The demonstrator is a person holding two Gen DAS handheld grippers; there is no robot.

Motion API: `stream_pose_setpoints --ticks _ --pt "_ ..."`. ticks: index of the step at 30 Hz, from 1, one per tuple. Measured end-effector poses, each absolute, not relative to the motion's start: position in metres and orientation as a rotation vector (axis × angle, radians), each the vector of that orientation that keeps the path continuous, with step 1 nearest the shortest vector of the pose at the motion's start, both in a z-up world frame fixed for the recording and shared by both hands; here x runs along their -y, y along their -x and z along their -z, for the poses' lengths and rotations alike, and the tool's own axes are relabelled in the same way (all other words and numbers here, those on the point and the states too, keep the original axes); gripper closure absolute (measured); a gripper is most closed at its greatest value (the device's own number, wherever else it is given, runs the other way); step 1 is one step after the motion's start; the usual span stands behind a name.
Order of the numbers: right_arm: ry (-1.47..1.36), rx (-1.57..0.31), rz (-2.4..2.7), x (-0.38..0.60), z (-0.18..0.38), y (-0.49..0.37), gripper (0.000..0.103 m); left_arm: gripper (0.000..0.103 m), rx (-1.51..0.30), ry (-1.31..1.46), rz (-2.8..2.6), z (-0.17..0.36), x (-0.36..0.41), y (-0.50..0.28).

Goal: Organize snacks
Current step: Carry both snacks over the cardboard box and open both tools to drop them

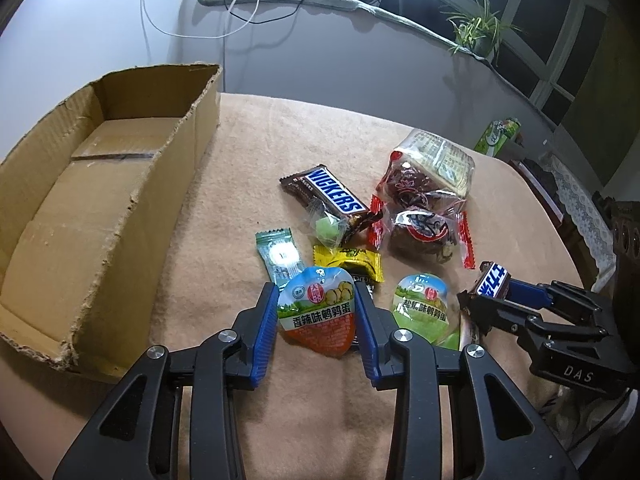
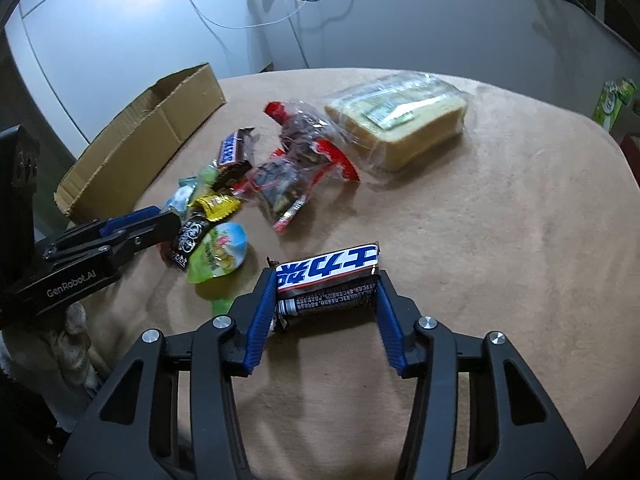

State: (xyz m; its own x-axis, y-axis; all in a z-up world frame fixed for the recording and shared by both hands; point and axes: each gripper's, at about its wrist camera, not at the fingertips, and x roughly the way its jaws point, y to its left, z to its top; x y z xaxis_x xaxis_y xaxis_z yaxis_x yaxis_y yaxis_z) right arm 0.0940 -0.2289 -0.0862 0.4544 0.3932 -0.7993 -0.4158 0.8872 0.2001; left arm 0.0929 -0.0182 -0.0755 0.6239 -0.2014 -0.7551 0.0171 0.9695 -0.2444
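Looks like a home living room: a table (image 1: pixel 248 128) under a tan cloth, a potted spider plant (image 1: pixel 478 30) on the windowsill, charger cables (image 1: pixel 240 8) dangling down the wall, dark window panes behind.

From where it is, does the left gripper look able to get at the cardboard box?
Probably yes. The box sits open-topped just left of the left gripper, with bare cloth between them. The gripper is already shut on an egg pouch, so it could carry that across.

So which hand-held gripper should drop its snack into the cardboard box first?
Left. The left hand-held gripper already clamps the quail egg pouch right beside the cardboard box; the right hand-held gripper, holding the Snickers bar, sits farther away.
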Motion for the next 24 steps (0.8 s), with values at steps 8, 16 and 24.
stream_pose_setpoints --ticks 8,16,24 --pt "-0.029 -0.944 -0.489 0.241 0.071 -0.094 0.054 0.068 -0.868 0.240 0.138 0.066 0.016 -0.088" --pt "-0.010 -0.863 -0.538 0.228 0.031 -0.091 0.054 0.068 -0.795 0.233 0.140 0.036 0.006 -0.076" --pt "0.014 -0.828 -0.624 0.188 0.002 -0.096 0.054 0.068 -0.727 0.233 0.087 0.011 -0.020 -0.065"
